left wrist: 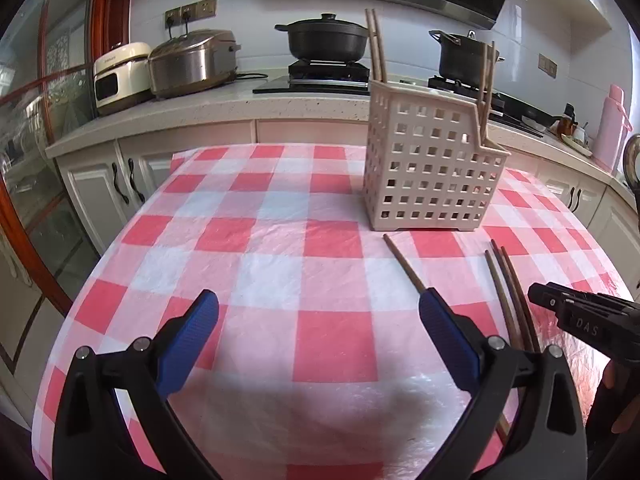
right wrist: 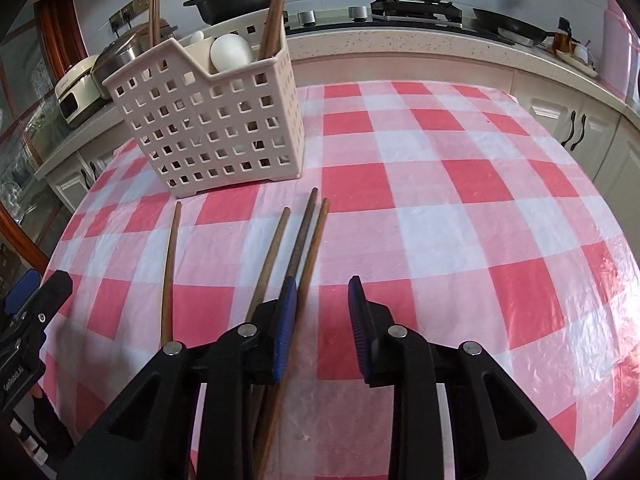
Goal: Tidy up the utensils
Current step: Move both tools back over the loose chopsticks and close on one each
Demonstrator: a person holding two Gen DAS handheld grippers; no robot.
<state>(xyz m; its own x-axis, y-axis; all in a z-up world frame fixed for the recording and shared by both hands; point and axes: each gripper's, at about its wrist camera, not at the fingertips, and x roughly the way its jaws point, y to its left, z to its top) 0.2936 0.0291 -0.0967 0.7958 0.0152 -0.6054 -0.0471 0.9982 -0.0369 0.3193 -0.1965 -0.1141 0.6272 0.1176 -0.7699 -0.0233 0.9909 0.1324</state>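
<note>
I see a tablecloth [right wrist: 440, 184] checked in red, pink and white. The perforated utensil basket [right wrist: 212, 120] on it is a pale beige, with white spoons [right wrist: 232, 53] inside. The loose chopsticks [right wrist: 298, 236] are brown wood, one darker than the others. My right gripper [right wrist: 322, 300] and left gripper [left wrist: 318, 320] are black with blue pads [left wrist: 188, 344]. Behind, I see black pots [left wrist: 326, 40] and a pink flask [left wrist: 610, 128].
</note>
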